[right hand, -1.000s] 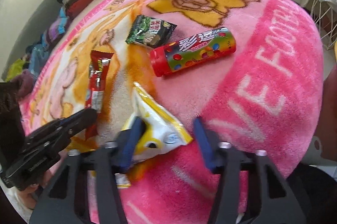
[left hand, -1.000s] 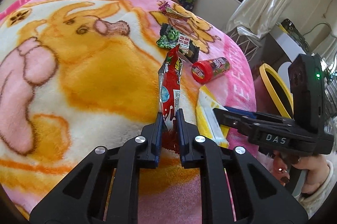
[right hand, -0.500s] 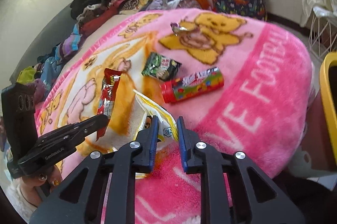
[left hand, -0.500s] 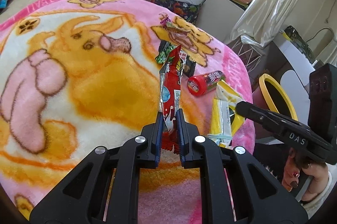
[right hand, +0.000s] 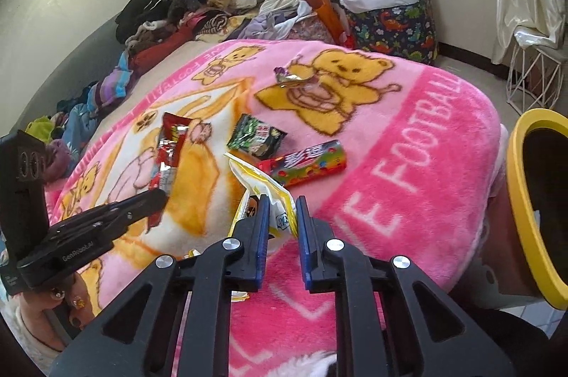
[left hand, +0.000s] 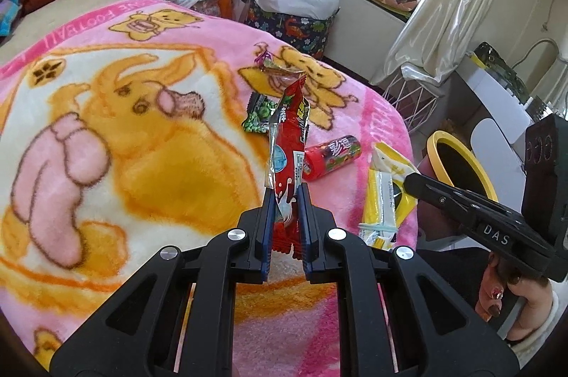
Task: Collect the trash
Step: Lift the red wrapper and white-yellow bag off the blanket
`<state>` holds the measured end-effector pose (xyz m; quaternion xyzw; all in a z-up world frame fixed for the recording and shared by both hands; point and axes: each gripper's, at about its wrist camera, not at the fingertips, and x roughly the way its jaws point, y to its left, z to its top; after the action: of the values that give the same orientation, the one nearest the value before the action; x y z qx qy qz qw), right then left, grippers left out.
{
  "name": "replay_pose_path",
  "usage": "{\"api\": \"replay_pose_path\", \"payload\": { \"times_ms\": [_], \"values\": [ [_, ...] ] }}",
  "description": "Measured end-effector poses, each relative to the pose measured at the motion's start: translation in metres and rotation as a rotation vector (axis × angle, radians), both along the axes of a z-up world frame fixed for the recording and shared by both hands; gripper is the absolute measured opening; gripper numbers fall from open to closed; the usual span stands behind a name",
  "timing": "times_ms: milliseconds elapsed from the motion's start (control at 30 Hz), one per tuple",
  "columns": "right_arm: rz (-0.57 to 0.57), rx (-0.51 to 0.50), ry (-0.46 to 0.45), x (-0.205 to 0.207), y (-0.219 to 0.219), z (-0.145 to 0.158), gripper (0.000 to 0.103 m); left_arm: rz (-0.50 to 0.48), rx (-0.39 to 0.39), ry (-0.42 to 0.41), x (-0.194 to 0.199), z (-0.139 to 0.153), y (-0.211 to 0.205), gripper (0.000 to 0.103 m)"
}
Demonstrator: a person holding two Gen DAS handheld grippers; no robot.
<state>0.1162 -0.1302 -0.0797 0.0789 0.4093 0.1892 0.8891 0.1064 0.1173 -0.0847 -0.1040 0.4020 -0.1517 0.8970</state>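
Observation:
My left gripper (left hand: 285, 199) is shut on a long red snack wrapper (left hand: 289, 142), which stands up from the jaws above the pink blanket (left hand: 106, 135). My right gripper (right hand: 279, 210) is shut on a yellow and white wrapper (right hand: 264, 189), lifted off the blanket (right hand: 408, 164). In the left wrist view that yellow wrapper (left hand: 385, 185) hangs from the right gripper (left hand: 408, 180). Still lying on the blanket are a red candy tube (right hand: 305, 162), a green packet (right hand: 255, 137) and a small foil wrapper (right hand: 289, 77).
A yellow-rimmed dark bin (right hand: 532, 192) stands beside the bed at the right, also the bin (left hand: 458, 164) in the left wrist view. Piles of clothes (right hand: 198, 4) line the wall. A dinosaur-print basket (right hand: 394, 25) and a white wire stand (right hand: 532, 75) sit near the window.
The right gripper closed on the yellow wrapper and lifted it off the blanket. The left gripper rose with the red wrapper held between its fingers.

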Motion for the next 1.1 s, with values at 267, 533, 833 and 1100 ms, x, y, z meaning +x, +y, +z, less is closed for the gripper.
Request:
{"api": "replay_pose_path", "payload": {
  "times_ms": [267, 533, 833, 1100],
  "values": [
    [-0.036, 0.018, 0.032, -0.007, -0.025, -0.006, 0.014, -0.005, 0.005, -0.014, -0.005, 0.006, -0.003, 0.008],
    [-0.053, 0.036, 0.033, -0.014, -0.038, -0.004, 0.014, -0.02, -0.002, -0.024, -0.009, 0.009, -0.009, 0.008],
    [-0.074, 0.071, -0.022, -0.018, -0.051, 0.014, 0.014, -0.048, -0.003, -0.046, -0.009, 0.018, -0.023, 0.008],
    [-0.098, 0.1, -0.059, -0.021, -0.063, 0.032, 0.014, -0.086, -0.003, -0.07, -0.008, 0.029, -0.045, 0.008]
  ]
}}
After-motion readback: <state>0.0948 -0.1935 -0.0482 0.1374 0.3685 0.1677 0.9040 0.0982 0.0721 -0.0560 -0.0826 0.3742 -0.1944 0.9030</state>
